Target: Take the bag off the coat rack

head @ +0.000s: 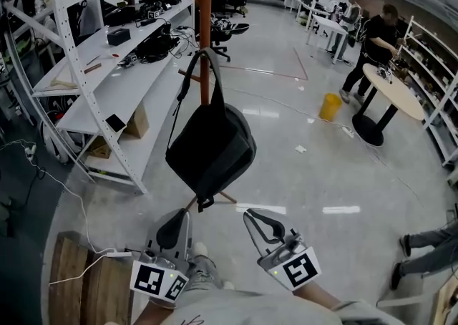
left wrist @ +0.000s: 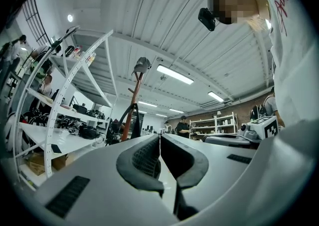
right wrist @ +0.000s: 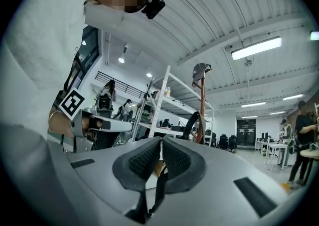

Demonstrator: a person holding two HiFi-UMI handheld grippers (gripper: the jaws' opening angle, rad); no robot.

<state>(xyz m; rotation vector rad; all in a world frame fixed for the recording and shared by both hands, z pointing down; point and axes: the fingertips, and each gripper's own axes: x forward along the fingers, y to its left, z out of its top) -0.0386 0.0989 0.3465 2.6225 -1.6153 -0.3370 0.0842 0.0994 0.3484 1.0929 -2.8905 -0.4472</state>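
1. A shelf stands well left of the left claw and beyond it. A box sits on the floor under it, too far off to tell what it holds
2. The left claw is pressed together with nothing between its jaws (its own view shows them meeting). It hangs low, just short of the bag's underside, and looks parked rather than reaching
3. The bag hangs ahead of both claws and above them, roughly between the two. Its strap is looped over a peg of the rack, so its own weight pulls the strap taut and rests the body against the pole. No opening shows, so its contents cannot be told. It bulges, so I judge it is not empty
4. The right claw is also pressed together and empty, beside the left, tips toward the bag's bottom. Either one would have to spread before taking the strap
5. A yellow bin stands well beyond and right of the right claw, its inside hidden
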